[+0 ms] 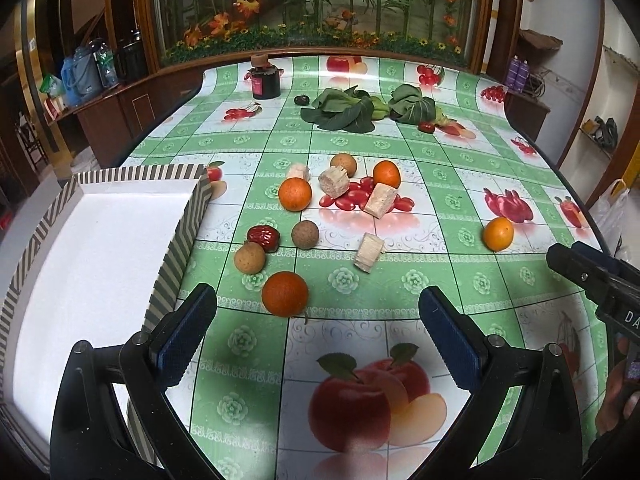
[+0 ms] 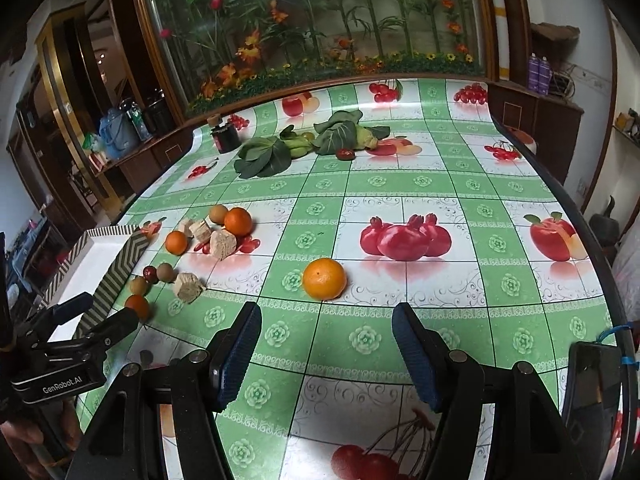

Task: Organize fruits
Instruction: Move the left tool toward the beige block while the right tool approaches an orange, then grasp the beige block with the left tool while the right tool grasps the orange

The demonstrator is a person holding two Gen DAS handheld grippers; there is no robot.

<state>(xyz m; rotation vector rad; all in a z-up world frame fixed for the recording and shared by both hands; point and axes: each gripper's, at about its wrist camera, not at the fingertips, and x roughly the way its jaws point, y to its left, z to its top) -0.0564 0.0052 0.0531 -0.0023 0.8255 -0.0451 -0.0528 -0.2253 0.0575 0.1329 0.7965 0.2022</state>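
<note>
A table (image 1: pixel 400 148) under a green checked cloth printed with fruit is seen from both wrists. At its left edge a striped box (image 1: pixel 188 216) with a white floor is set. Leafy greens (image 1: pixel 344 110) and a dark jar (image 1: pixel 266 80) are placed at the far side.

The left gripper (image 1: pixel 318 332) is held above the cloth with its jaws wide apart and nothing between them; the nearest orange (image 1: pixel 285 294) lies just ahead of it, beside the box wall. The right gripper (image 2: pixel 326 350) is likewise held apart, with nothing clamped; a lone orange (image 2: pixel 324 279) lies just beyond its fingertips, untouched.

Two more oranges (image 1: pixel 295 194) are grouped mid-table with pale cut chunks (image 1: pixel 380 200). Three brown round fruits (image 1: pixel 305 234) and a red date (image 1: pixel 263 237) are scattered between that group and the box. No fruit is seen in the box.
</note>
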